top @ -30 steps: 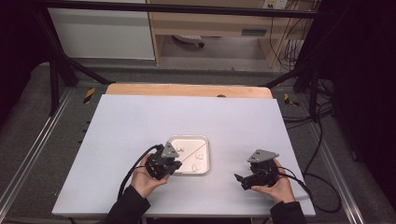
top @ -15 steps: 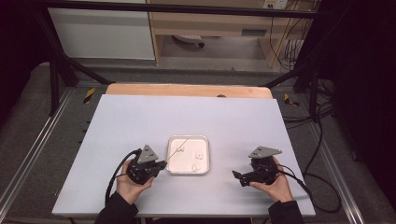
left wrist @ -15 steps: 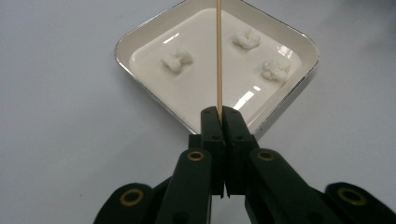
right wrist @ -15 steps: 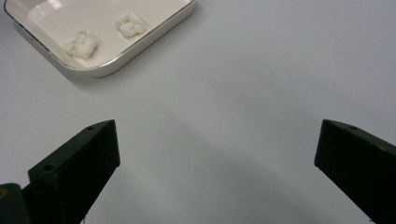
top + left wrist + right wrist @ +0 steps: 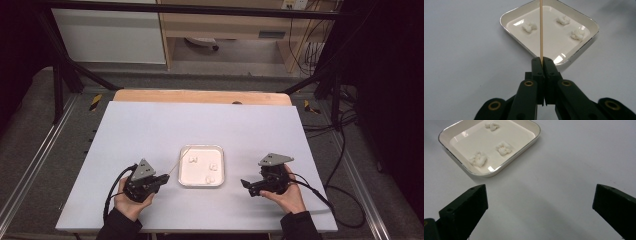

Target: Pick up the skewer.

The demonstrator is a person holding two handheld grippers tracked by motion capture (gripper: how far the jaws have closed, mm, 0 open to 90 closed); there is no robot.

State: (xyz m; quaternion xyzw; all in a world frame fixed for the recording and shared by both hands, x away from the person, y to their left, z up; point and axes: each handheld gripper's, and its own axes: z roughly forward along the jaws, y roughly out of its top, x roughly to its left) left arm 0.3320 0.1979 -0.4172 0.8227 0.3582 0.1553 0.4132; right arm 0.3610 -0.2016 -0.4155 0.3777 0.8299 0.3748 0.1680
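white tray (image 5: 218,150) | white lumps (image 5: 529,26) | tan skewer (image 5: 540,30) | pale grey table (image 5: 150,130)

Even overhead light, dark surroundings; glare on the dish (image 5: 584,22) rim, soft shadows, slight blur.

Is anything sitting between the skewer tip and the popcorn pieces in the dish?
Nothing visible. The left gripper is shut on the skewer, which reaches out over the white dish. The three popcorn pieces lie loose and uncovered on its floor, with only the low rim between.

A wooden strip (image 5: 200,96) edges the white table's (image 5: 150,130) far side; cables (image 5: 345,150) cross the floor.
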